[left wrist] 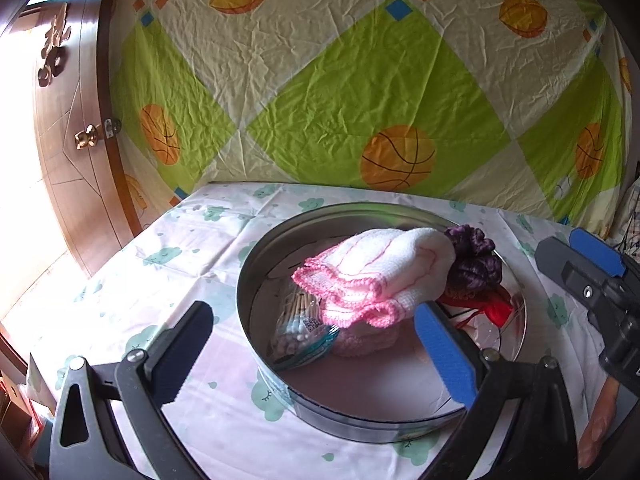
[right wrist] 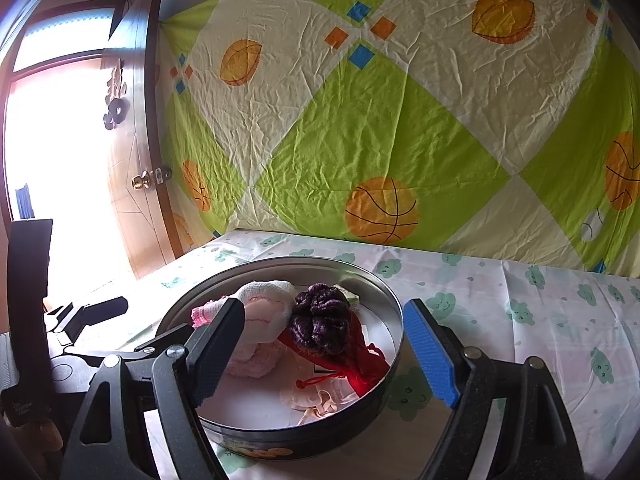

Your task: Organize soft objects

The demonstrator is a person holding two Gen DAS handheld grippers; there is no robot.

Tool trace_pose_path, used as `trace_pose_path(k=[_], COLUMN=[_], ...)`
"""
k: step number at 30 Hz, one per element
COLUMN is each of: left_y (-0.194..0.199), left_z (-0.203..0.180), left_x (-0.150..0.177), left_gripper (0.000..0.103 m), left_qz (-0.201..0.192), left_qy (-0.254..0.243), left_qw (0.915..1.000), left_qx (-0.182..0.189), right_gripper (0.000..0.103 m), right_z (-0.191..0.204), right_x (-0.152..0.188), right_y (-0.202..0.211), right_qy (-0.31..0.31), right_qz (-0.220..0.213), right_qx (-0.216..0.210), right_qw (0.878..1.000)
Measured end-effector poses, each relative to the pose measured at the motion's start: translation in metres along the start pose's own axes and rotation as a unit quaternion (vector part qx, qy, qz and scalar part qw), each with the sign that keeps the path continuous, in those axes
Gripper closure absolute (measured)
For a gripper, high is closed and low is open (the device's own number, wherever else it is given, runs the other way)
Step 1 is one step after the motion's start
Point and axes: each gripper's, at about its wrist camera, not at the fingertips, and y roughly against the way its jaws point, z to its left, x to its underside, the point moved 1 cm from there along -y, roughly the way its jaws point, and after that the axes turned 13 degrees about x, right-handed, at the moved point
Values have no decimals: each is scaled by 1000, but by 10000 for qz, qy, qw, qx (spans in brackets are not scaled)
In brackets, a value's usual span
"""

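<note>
On the worktop (left wrist: 120, 280), the round tin (right wrist: 394, 320) already holds the pink-edged cloth (left wrist: 384, 272), a purple scrunchie (right wrist: 320, 320), a red pouch (right wrist: 360, 364) and more. Both the left gripper (left wrist: 316, 354) and right gripper (right wrist: 324, 350) hover with jaws wide open, empty. Nothing soft lies outside; sorting looks nearly done.

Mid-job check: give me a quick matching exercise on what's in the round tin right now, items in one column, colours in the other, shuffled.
Items:
1. folded knit cloth
2. scrunchie
3. drawstring pouch
4. round tin

Colours:
A. red
B. silver inside, dark outside
C. white with pink edging
D. dark purple

Pairs: 1-C, 2-D, 3-A, 4-B
</note>
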Motion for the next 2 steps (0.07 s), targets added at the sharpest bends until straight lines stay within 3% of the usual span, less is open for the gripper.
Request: trace_pose_path(k=[2], left_y=[0], left_z=[0], left_x=[0], left_gripper=[1], left_qz=[6], left_qy=[37], left_qw=[10000], left_qx=[53], right_gripper=[20], right_z=[0], right_x=[0], right_y=[0], right_qy=[0], right_qz=[7], right_qx=[0], right_qw=[10000])
